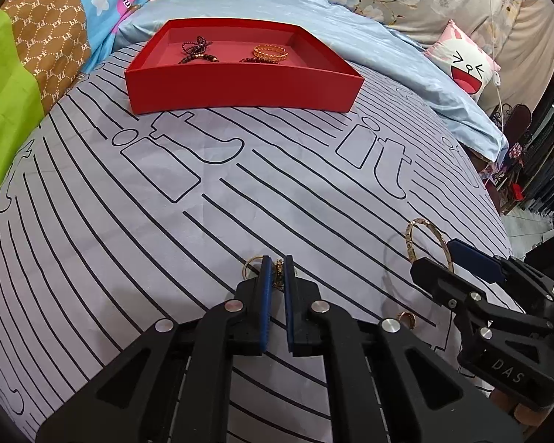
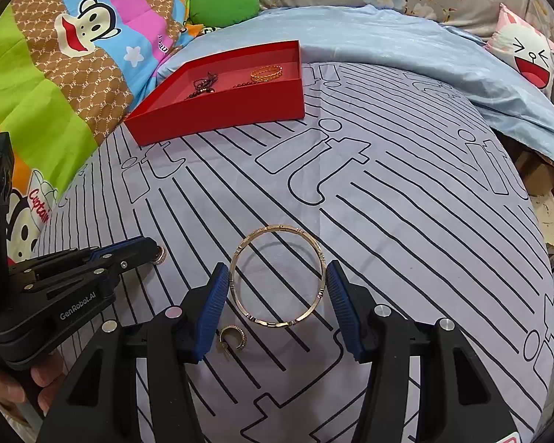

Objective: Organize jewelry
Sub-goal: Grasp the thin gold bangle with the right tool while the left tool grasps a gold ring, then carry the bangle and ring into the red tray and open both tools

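Both grippers tilt steeply down toward the bed's striped sheet (image 2: 406,199), a pale lilac cotton printed with thin black lines and outlined letters. The left gripper (image 1: 277,269) has its ribbed blue pads (image 1: 266,284) pressed nearly together, pinching a small gold earring (image 1: 279,271) whose textured hoop pokes out on either side of the pads, low on the sheet toward its near edge. In the right wrist view, part of a hand (image 2: 22,387) shows wrapped under the left gripper's matte black plastic body. The right gripper (image 2: 277,295) stands with its jaws spread about halfway, the blue grooved pads (image 2: 212,310) flanking a thin round gold bangle (image 2: 277,277) with notched segments; the bangle lies flat on the sheet between them, and whether the pads touch it I cannot tell. Just beside the right gripper's left pad lies a second small gold earring (image 2: 234,337), a chunky open hoop. Toward the far edge of the sheet sits a shallow rectangular red box (image 2: 218,114) of smooth card, holding a gold chain-pattern bracelet (image 2: 266,72) and dark beaded bracelets (image 2: 203,85). Beyond it lie a light blue satin cover (image 2: 387,40) and a colourful cartoon quilt (image 2: 74,55).
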`<state>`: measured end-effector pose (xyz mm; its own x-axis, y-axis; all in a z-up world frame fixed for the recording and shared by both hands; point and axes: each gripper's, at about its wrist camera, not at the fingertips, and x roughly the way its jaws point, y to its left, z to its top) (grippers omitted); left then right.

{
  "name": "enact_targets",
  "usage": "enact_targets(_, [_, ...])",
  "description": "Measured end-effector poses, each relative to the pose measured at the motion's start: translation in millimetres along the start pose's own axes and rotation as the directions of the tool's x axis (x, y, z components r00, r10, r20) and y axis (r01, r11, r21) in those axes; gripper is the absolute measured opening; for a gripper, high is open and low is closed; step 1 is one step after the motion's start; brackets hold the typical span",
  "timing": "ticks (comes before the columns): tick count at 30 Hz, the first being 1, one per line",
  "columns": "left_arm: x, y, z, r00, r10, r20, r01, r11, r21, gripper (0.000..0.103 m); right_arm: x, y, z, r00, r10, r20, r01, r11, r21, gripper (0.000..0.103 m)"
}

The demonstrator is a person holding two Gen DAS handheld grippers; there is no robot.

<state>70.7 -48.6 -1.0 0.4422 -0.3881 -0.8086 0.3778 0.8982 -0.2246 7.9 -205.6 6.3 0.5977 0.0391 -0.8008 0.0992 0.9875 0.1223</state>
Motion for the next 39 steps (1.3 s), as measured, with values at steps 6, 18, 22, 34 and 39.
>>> enact_targets(6, [-7, 5, -2, 1.000, -0.003, 0.012, 0.003, 1.000, -0.004, 0.003, -3, 0, 0, 1.000, 0.000, 0.005, 0.000, 1.000, 0.001, 0.052])
enact_targets(18, [-28, 26, 2, 0.999, 0.018, 0.044, -0.016, 0.999, -0.049, 0.003, -13, 2, 6, 1.000, 0.012, 0.028, -0.012, 1.000, -0.002, 0.052])
enact_targets(22, [-35, 29, 8, 0.998, 0.033, 0.060, -0.029, 0.998, -0.054, 0.003, -17, 4, 10, 0.999, 0.018, 0.039, -0.018, 1.000, -0.007, 0.052])
enact_targets(34, [-54, 35, 49, 0.989, 0.048, 0.138, -0.042, 0.998, -0.046, 0.003, -22, 19, 45, 0.995, 0.056, 0.082, -0.053, 0.998, -0.037, 0.052])
enact_targets(39, [-58, 36, 78, 0.982, 0.047, 0.183, -0.042, 0.999, -0.034, 0.003, -20, 28, 74, 0.991, 0.061, 0.117, -0.053, 0.996, -0.069, 0.052])
